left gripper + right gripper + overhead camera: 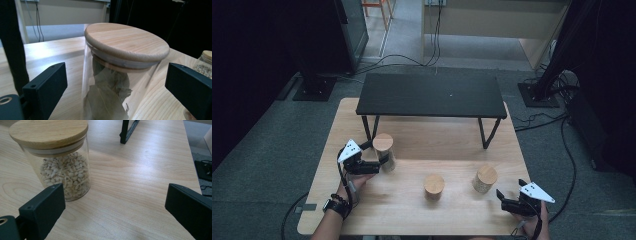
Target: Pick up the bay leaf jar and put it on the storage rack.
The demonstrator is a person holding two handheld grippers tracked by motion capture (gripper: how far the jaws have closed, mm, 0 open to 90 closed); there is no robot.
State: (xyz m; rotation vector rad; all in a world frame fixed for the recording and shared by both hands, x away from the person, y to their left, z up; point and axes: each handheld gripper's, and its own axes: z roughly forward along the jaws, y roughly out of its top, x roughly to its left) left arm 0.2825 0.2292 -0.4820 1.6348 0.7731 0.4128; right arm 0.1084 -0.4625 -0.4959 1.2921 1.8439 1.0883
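Left gripper view: jaws spread wide, one low at the left edge, one low at the right edge, and the leaf jar (pixel 117 75) stands between them, centre frame, very close. Glass body upright, long axis vertical, wooden lid (pixel 126 41) seated on top. Neither jaw touches the glass yet; a gap shows on both sides. At the far right edge sits a sliver of another jar (pixel 205 63).

High view: left gripper (pixel 362 162) at left-centre of the frame, right up against the leaf jar (pixel 384 152), which sits just in front of the black riser's (pixel 432 95) left leg. So the left hand is clearly the nearer one, and the jar already lies inside its opening. Likely the coming move is just a squeeze on the glass below the lid.

The right gripper (pixel 517 202) rests at the lower right of the frame near the bench (pixel 412 215) edge, jaws released and holding nothing. Nearest thing to it is the grain jar (pixel 484 179), up and to its left, apart from it. The middle jar (pixel 434 187) stands centre-low, between the two hands.

Right gripper view: the grain jar (pixel 60 162) sits at upper left, beyond the left jaw and off the line between the jaws, with bare bench ahead and a riser leg (pixel 127 130) at the top.
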